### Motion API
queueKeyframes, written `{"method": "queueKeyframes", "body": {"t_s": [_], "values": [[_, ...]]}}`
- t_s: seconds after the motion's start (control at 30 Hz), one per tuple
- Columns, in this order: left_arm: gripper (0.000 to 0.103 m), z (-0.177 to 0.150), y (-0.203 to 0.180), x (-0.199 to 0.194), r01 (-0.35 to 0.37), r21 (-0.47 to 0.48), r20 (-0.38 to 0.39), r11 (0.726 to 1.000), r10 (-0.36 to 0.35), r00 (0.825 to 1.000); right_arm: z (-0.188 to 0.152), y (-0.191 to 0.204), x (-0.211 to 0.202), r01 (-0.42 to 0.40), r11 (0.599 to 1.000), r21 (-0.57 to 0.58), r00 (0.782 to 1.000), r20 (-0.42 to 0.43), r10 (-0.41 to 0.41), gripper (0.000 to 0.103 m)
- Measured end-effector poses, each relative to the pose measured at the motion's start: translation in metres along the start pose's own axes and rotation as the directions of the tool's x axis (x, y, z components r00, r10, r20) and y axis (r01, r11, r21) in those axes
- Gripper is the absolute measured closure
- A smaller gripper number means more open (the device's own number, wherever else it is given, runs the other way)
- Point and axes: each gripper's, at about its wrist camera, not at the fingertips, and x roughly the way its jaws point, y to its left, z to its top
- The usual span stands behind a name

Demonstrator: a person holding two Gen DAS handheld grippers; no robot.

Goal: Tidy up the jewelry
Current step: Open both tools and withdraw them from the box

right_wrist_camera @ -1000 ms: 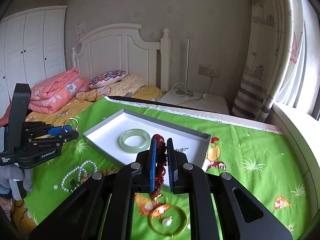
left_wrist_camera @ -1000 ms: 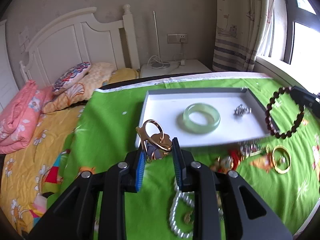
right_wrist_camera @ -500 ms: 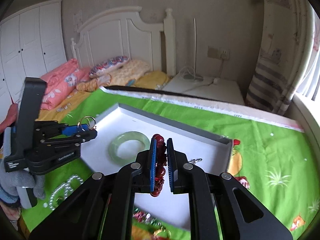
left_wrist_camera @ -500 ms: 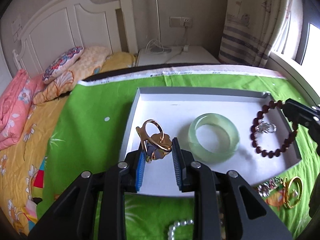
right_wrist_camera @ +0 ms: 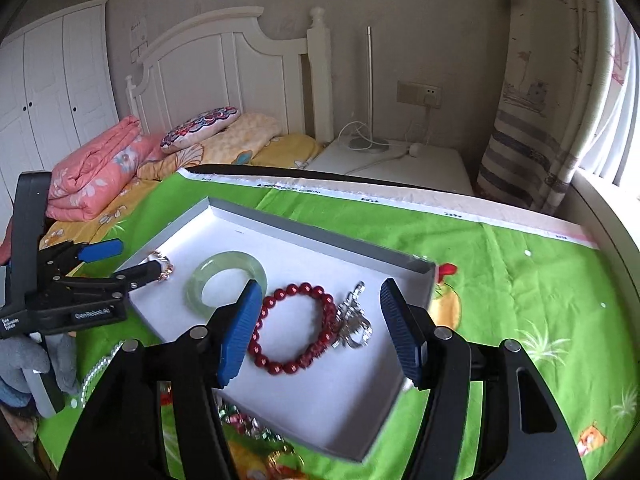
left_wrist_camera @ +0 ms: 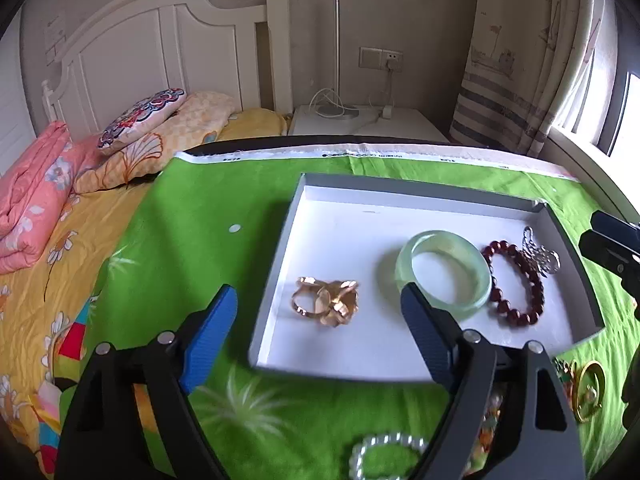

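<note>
- A shallow grey-walled tray (left_wrist_camera: 280,248), white inside, holds a glossy gold clasp (left_wrist_camera: 326,300), a smooth pale-green bangle (left_wrist_camera: 442,270), a round-beaded red bracelet (right_wrist_camera: 294,328) and a silver charm (right_wrist_camera: 354,326).
- Left tool (left_wrist_camera: 316,330), spread, hovers empty over the clasp.
- Right tool (right_wrist_camera: 320,328), spread, straddles the bracelet.
- Pearl strand (left_wrist_camera: 384,454) below the tray is cut off.

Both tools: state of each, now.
Left tool: open, holding nothing; gold brooch lies in the tray.
Right tool: open, holding nothing.

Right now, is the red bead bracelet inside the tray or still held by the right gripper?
Inside the tray. The red bead bracelet lies flat on the white tray floor beside the jade bangle, and the right gripper stands open above it.
</note>
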Motion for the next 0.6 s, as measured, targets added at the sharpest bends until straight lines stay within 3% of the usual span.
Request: {"method": "queueKeyframes", "body": {"t_s": [0.23,0.4,0.5,0.6], "values": [[0.006,-0.035,0.001,-0.05,-0.017,0.02,0.032,1.0,0.016,0.999,-0.034,-0.009,-0.037,0.004,1.0,-0.002,1.0,-0.008,-0.004,0.036],[0.005,-0.075,0.006,-0.077,0.011,-0.005,0.01,1.0,-0.011,1.0,-0.074,-0.013,-0.067,-0.025,1.0,-0.001,0.998,-0.063,0.025,0.026],[0.005,-0.1,0.009,-0.087,0.028,-0.025,0.002,0.999,-0.028,1.0,-0.097,-0.01,-0.078,-0.042,0.999,-0.007,0.994,-0.099,0.041,0.026],[0.005,-0.114,0.011,-0.092,0.052,-0.037,0.006,0.998,-0.052,0.999,-0.112,-0.006,-0.084,-0.01,1.0,-0.029,0.993,-0.116,0.006,0.026]]}}
